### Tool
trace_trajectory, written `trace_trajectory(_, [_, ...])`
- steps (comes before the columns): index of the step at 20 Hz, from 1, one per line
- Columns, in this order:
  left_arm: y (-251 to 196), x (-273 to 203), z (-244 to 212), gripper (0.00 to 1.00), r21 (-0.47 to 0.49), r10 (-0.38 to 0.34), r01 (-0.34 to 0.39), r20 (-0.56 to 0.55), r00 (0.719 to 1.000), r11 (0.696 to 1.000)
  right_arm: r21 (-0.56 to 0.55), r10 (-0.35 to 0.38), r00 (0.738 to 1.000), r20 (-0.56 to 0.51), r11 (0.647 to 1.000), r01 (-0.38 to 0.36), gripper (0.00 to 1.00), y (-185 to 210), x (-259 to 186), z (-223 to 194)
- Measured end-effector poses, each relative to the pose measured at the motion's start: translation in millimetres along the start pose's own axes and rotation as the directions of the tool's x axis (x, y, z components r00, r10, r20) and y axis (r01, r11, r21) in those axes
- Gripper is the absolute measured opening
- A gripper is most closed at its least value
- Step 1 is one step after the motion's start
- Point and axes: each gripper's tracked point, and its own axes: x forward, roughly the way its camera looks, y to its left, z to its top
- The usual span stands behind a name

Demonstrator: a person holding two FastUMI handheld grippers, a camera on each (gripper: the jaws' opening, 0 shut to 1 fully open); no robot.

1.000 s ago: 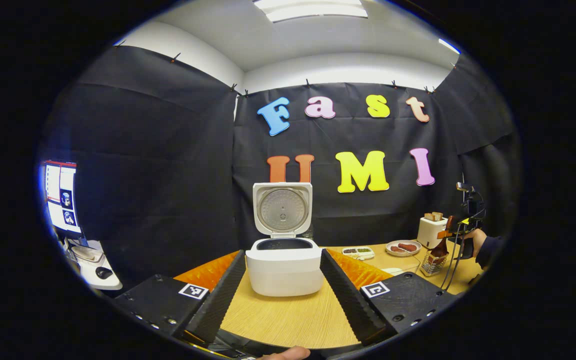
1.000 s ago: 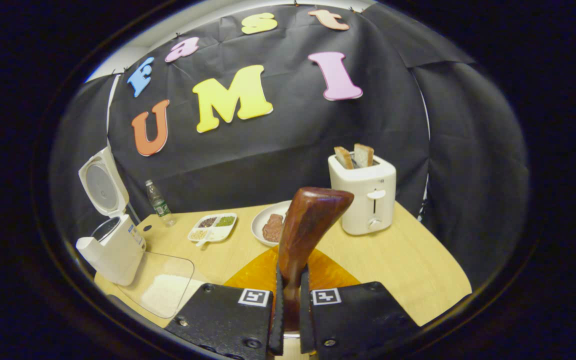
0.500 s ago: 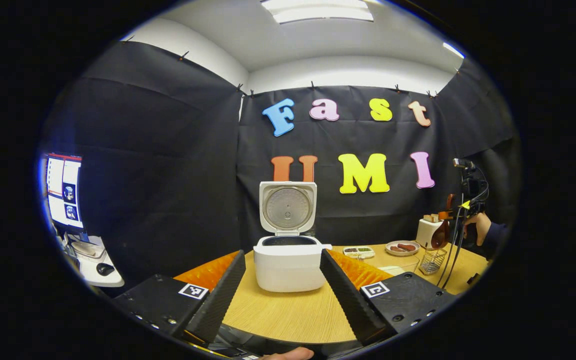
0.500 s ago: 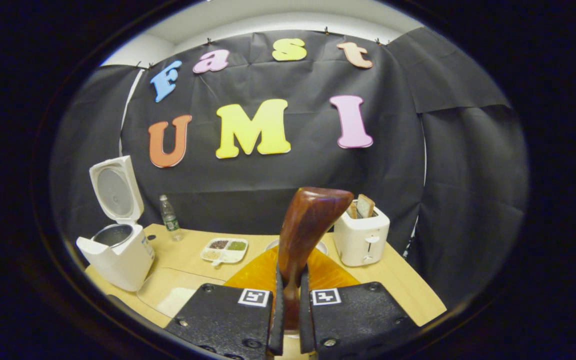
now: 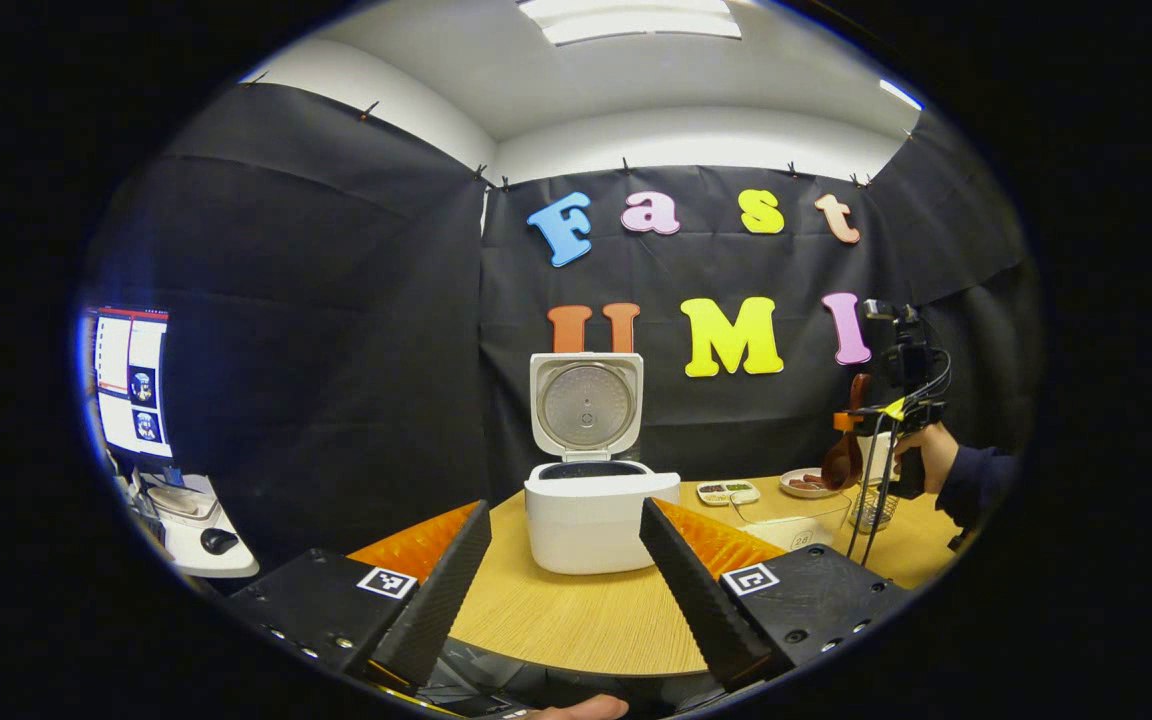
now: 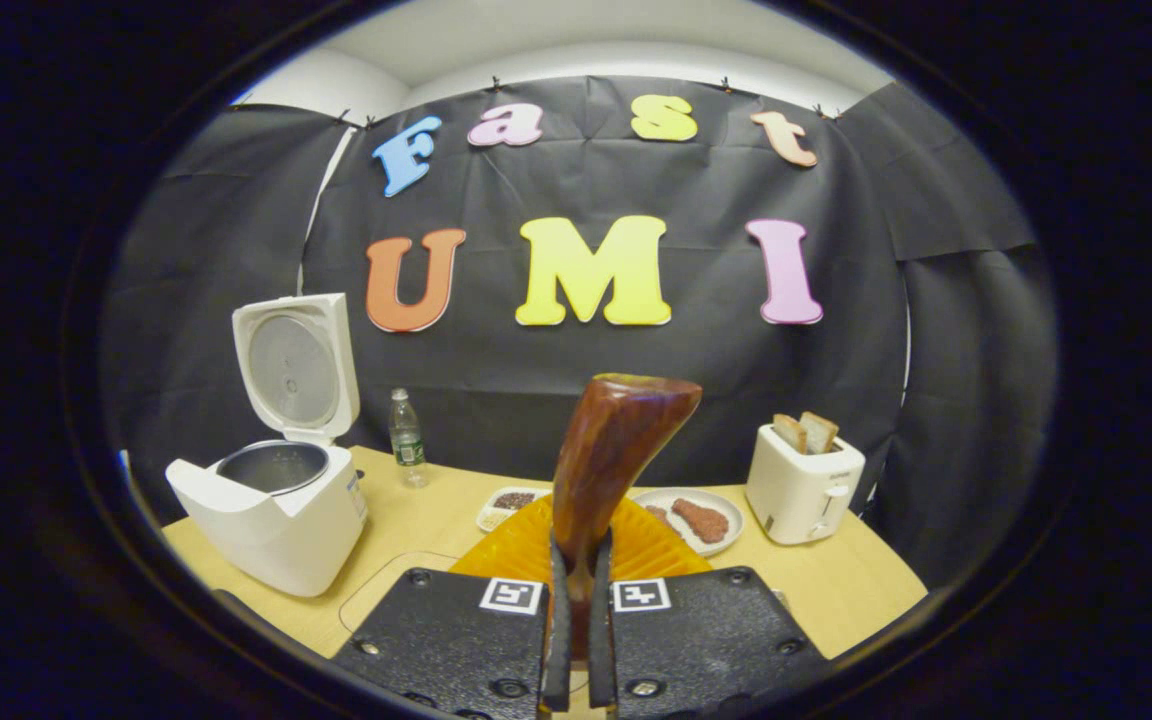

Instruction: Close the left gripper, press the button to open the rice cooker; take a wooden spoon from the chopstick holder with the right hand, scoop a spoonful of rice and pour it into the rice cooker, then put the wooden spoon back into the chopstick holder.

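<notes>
Black cloth is hanging around the booth on every side, with a white ceiling and a lit panel sitting at the top of the left gripper view and a monitor [image 5: 129,382] glowing at its left edge. A light wooden table [image 5: 576,620] is filling the lower middle of both views. The white rice cooker [image 5: 599,508] is standing at the centre of the left gripper view and at the left of the right gripper view [image 6: 271,515], its lid [image 6: 294,368] standing upright and open over the metal pot. A white toaster [image 6: 803,482] with two bread slices is sitting at the right of the right gripper view, a plate [image 6: 701,508] beside it, then a divided tray [image 6: 511,501] and a small bottle [image 6: 406,436] nearer the cooker. The chopstick holder [image 5: 873,508], a wire basket, is standing at the right of the left gripper view, a clear container [image 5: 796,530] lying beside it. The left tool [image 5: 564,585] is resting low with its fingers spread wide and released, framing the cooker. The right tool [image 6: 576,620] is clenching the wooden spoon [image 6: 608,450] by its handle, bowl pointing up; seen at the right of the left gripper view, a hand [image 5: 916,450] is holding that tool raised above the holder.
</notes>
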Motion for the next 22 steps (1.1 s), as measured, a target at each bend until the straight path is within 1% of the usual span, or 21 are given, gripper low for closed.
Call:
trace_trajectory(3, [-3.3, -0.1, -5.1, 0.95, -0.037, -0.036, 0.036, -0.006, 0.999, 0.999, -0.023, -0.01, 0.999, -0.046, 1.0, 0.009, 0.12, 8.7, 16.8, -32.0])
trace_trajectory(5, [-0.3, 2.7, -9.3, 0.95, -0.04, -0.038, 0.037, -0.011, 0.999, 0.999, -0.046, -0.023, 0.997, -0.075, 0.999, 0.02, 0.12, 12.3, 24.6, -52.2])
trace_trajectory(7, [2.0, 2.0, -8.7, 0.96, -0.031, -0.033, 0.032, -0.012, 0.999, 0.999, -0.063, -0.019, 0.995, -0.096, 0.998, 0.013, 0.12, 19.8, 30.8, -70.1])
trace_trajectory(8, [3.6, 0.7, -8.2, 0.96, -0.027, -0.032, 0.031, -0.015, 0.999, 0.999, -0.087, -0.035, 0.994, -0.1, 0.996, 0.026, 0.12, 19.3, 33.7, -76.7])
trace_trajectory(10, [8.5, -1.6, -6.6, 0.95, -0.023, -0.023, 0.022, -0.012, 1.0, 0.999, -0.13, -0.1, 0.99, -0.098, 0.988, 0.087, 0.12, 12.6, 34.8, -88.0])
trace_trajectory(11, [8.3, 0.0, -5.1, 0.95, -0.026, -0.023, 0.023, -0.009, 1.0, 0.999, -0.118, -0.12, 0.987, -0.11, 0.987, 0.107, 0.12, 12.6, 35.5, -97.6])
trace_trajectory(13, [9.5, 1.0, -5.0, 0.95, -0.032, -0.023, 0.022, -0.008, 1.0, 0.999, -0.032, -0.073, 0.985, -0.157, 0.997, 0.069, 0.12, 32.5, 35.8, -114.1])
trace_trajectory(14, [11.7, 0.7, -7.0, 0.95, -0.035, -0.018, 0.018, -0.013, 1.0, 0.999, 0.002, -0.053, 0.985, -0.165, 0.999, 0.054, 0.12, 42.6, 35.2, -115.5])
trace_trajectory(15, [13.5, -0.6, -7.3, 0.95, -0.036, -0.014, 0.014, -0.017, 1.0, 0.999, 0.021, -0.029, 0.985, -0.17, 0.999, 0.033, 0.12, 53.5, 32.6, -115.7])
trace_trajectory(18, [20.0, 0.5, -4.7, 0.95, -0.036, 0.002, -0.003, -0.014, 1.0, 0.999, 0.029, 0.037, 0.982, -0.185, 0.999, -0.032, 0.12, 85.5, 28.0, -117.4])
trace_trajectory(19, [18.4, 1.8, -4.2, 0.95, -0.036, -0.001, 0.0, -0.013, 1.0, 0.999, 0.034, 0.041, 0.982, -0.186, 0.999, -0.035, 0.13, 91.4, 25.7, -117.7])
trace_trajectory(20, [16.1, 2.3, -5.7, 0.95, -0.032, -0.007, 0.006, -0.016, 1.0, 0.999, 0.058, 0.046, 0.981, -0.19, 0.998, -0.036, 0.12, 97.2, 23.7, -117.9])
trace_trajectory(22, [17.9, -0.6, -10.5, 0.94, -0.025, -0.007, 0.006, -0.026, 1.0, 1.0, 0.128, 0.089, 0.974, -0.209, 0.99, -0.063, 0.12, 111.9, 21.4, -120.9])
